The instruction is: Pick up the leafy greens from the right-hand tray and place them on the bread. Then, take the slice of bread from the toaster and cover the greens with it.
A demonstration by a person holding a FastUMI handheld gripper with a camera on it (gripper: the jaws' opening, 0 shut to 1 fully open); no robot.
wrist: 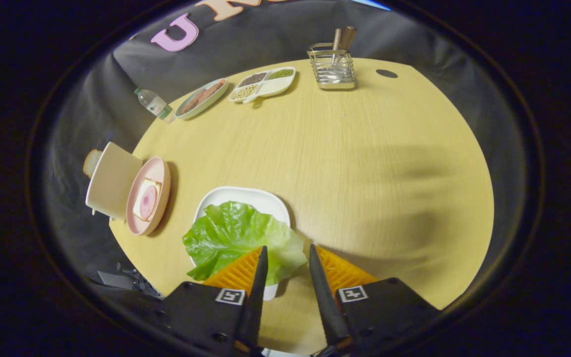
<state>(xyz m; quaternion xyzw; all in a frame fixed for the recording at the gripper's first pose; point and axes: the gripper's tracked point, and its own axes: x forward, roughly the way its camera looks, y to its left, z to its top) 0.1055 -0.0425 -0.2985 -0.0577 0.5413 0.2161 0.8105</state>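
A green lettuce leaf (231,233) lies on a white tray (246,192) just ahead of my fingers. My gripper (287,246) is open; its left finger (258,277) hangs over the leaf's near right part, and the right finger stands beside the leaf over the table. Neither finger presses on the leaf. Further left, a pink plate (165,184) carries a slice of bread (139,206) topped with a round pink slice. A cream toaster (112,178) stands against that plate, with a bread slice (91,161) sticking out of its far side.
Along the far edge of the yellow table (365,163) are a water bottle (154,103), an oval dish (201,97), a divided dish of beans (264,83) and a wire utensil holder (332,67). A dark hole (387,73) marks the far right corner.
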